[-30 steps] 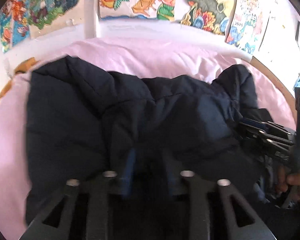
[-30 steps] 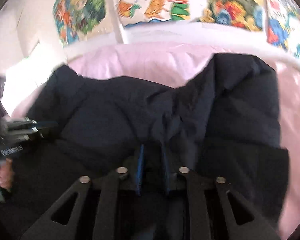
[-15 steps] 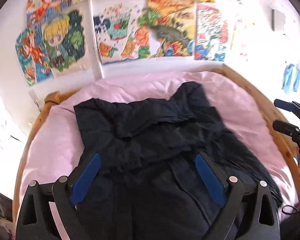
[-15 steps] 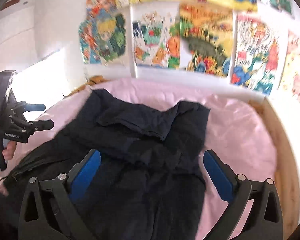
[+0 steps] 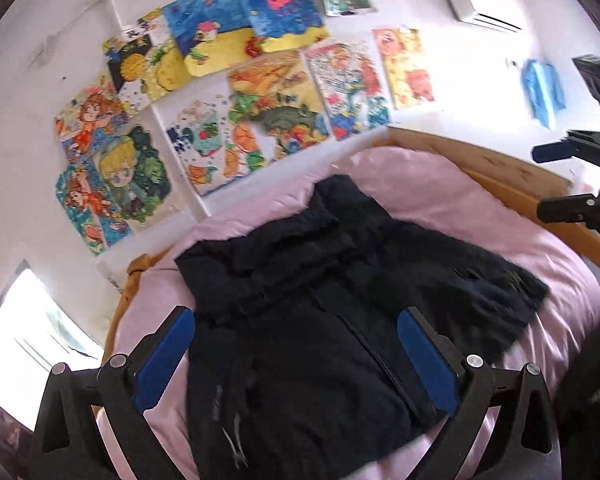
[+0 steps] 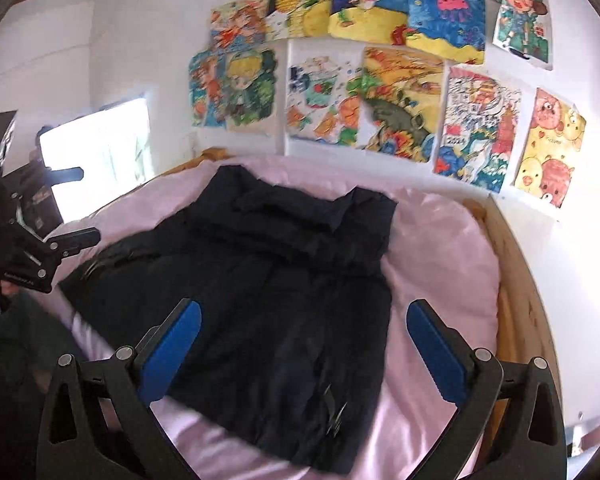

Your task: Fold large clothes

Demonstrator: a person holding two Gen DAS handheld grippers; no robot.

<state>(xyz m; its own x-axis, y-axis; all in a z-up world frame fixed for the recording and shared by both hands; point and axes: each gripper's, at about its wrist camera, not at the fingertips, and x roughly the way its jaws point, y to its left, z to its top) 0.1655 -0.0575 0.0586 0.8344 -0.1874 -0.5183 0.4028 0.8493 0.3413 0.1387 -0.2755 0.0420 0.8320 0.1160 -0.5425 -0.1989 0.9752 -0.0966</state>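
A dark navy padded jacket [image 5: 332, 312] lies spread on the pink bed, with part of it folded over at the far end; it also shows in the right wrist view [image 6: 268, 280]. My left gripper [image 5: 296, 356] is open and empty, held above the near part of the jacket. My right gripper [image 6: 304, 348] is open and empty, also above the jacket. Each gripper shows in the other's view: the right one [image 5: 580, 184] at the right edge, the left one [image 6: 40, 240] at the left edge.
The bed has a pink sheet [image 6: 440, 248] and a wooden frame [image 6: 516, 280] along the right. Colourful drawings [image 5: 268, 92] cover the white wall behind. A bright window [image 6: 96, 148] is at the left. An air conditioner [image 5: 484, 0] hangs high on the right.
Both grippers were shut on the jacket a second ago. They have let go, opened wide and pulled up and back, and the jacket now lies on the bed.
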